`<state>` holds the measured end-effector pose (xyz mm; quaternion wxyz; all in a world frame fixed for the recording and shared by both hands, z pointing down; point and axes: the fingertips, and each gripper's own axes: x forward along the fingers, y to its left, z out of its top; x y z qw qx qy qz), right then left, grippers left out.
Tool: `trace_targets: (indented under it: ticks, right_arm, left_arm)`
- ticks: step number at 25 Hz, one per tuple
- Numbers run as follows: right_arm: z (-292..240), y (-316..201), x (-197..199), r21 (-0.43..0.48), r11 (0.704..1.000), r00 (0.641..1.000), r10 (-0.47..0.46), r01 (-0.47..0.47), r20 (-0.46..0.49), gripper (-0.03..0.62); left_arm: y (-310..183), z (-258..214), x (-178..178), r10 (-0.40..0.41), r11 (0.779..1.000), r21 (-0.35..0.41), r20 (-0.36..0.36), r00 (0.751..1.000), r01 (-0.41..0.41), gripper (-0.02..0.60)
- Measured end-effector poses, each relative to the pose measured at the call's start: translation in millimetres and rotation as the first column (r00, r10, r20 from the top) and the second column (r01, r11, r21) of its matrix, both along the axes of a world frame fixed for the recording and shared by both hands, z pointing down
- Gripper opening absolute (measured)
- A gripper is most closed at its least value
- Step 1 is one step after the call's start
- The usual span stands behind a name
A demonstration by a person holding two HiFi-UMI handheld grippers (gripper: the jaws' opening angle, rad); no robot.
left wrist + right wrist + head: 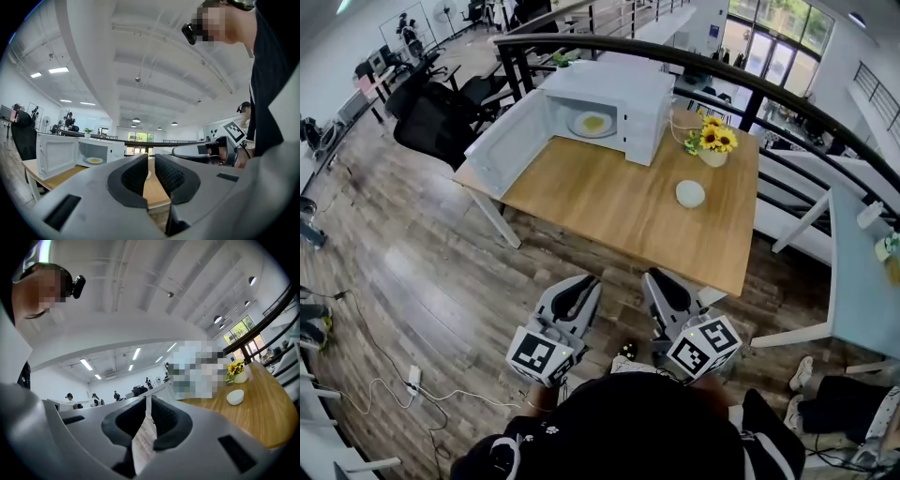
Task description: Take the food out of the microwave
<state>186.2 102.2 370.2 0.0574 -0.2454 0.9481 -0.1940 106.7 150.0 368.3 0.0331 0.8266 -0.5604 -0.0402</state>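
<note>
The white microwave (pixel 623 98) stands at the back of the wooden table (pixel 609 206), its door (pixel 508 141) swung open to the left. Inside lies a white plate with yellow food (pixel 592 123); the left gripper view also shows the plate with yellow food (pixel 95 160). My left gripper (pixel 584 283) and right gripper (pixel 655 278) hang side by side close to my body, short of the table's front edge. The jaws of both are together with nothing between them, as seen on the left gripper (pixel 150 159) and the right gripper (pixel 148 400).
A vase of sunflowers (pixel 713 141) and a small white bowl (pixel 690 194) sit on the table's right part. Black office chairs (pixel 441 122) stand left of the open door. A curved black railing (pixel 750 70) runs behind. A white desk (pixel 862 272) is at the right, with cables (pixel 412 380) on the floor.
</note>
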Motion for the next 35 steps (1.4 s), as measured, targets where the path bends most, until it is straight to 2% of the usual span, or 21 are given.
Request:
trace_targets:
  ticks: [10,20,26,31,35]
  right_arm:
    - [11.5,-69.5,-16.5,-0.027,1.000,1.000,0.008,-0.008,0.017,0.041]
    - [16.0,-99.4,-18.5,-0.039,0.999,0.999,0.015,-0.013,0.046,0.053]
    - [23.0,-110.8,-8.6,-0.063,0.997,0.998,0.044,-0.041,0.054,0.065]
    - [23.6,-126.9,-14.5,-0.058,0.997,0.997,0.052,-0.049,0.050,0.072]
    - [21.3,-142.4,-28.1,-0.036,0.997,0.997,0.066,-0.065,0.036,0.085]
  left_arm:
    - [-64.5,8.7,-19.7,-0.009,0.999,-0.039,0.025,1.000,0.010,0.057]
    - [-96.8,14.5,-27.8,-0.008,0.997,-0.083,0.031,0.999,0.011,0.075]
    - [-119.1,18.6,-27.8,0.020,0.997,-0.074,0.079,0.997,-0.014,0.075]
    - [-137.2,12.4,-28.3,0.027,0.998,-0.057,0.029,0.999,-0.025,0.075]
    - [-153.2,17.1,-50.3,0.012,0.999,-0.049,0.018,1.000,-0.011,0.075]
